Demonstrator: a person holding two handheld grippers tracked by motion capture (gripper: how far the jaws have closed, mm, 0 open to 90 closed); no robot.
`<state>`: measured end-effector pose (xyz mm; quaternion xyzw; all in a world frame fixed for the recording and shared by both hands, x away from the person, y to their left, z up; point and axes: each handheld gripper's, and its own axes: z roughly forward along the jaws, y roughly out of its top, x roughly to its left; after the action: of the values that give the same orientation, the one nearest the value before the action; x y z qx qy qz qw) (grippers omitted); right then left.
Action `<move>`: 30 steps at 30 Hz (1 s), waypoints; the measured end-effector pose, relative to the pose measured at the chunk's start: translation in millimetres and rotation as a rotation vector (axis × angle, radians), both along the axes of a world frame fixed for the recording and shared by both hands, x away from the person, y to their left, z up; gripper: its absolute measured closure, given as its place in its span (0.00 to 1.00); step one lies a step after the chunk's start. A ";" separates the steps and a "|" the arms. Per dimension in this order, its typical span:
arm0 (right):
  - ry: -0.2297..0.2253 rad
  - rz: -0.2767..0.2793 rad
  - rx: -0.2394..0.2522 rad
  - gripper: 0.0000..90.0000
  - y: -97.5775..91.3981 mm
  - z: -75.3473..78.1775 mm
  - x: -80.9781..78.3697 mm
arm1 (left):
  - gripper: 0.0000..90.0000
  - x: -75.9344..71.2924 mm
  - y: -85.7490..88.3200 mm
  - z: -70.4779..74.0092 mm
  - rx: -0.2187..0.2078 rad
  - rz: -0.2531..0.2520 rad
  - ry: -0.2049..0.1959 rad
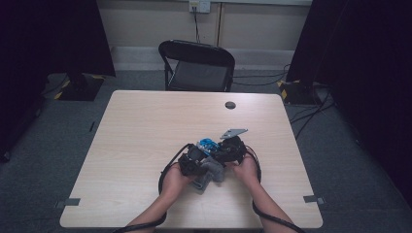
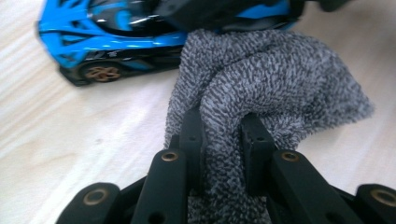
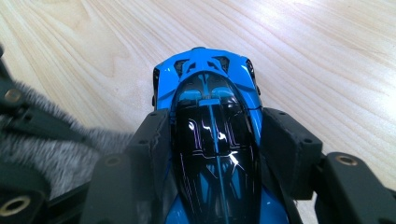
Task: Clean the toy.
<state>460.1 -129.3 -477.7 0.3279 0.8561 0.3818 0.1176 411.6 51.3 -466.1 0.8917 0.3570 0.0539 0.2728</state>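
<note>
Right tool clamps blue toy car sideways — nose pointing away.

High view dim and bluish; corners fall to black, bench evenly lit, only faint shadows under the hands. Both gripper views brighter, lit from above. Glare streaks on the car roof. Left gripper view: car soft, slightly smeared; cloth sharp. Near fingers dark, little detail.
</note>
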 end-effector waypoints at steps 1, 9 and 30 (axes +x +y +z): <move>0.001 -0.003 0.003 0.48 -0.1 -0.1 -0.3 | 0.83 1.4 1.4 0.2 0.005 0.006 -0.004; 0.001 -0.003 0.002 0.48 0.0 -0.2 -0.5 | 0.83 10.0 15.0 0.1 0.008 0.063 -0.006; -0.003 -0.001 0.004 0.48 -0.6 -0.6 -0.9 | 0.83 20.4 33.3 0.9 0.028 0.118 -0.010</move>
<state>459.2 -129.8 -478.3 0.3278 0.8551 0.3839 0.1184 432.0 84.6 -465.2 0.8726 0.4070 0.0794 0.2582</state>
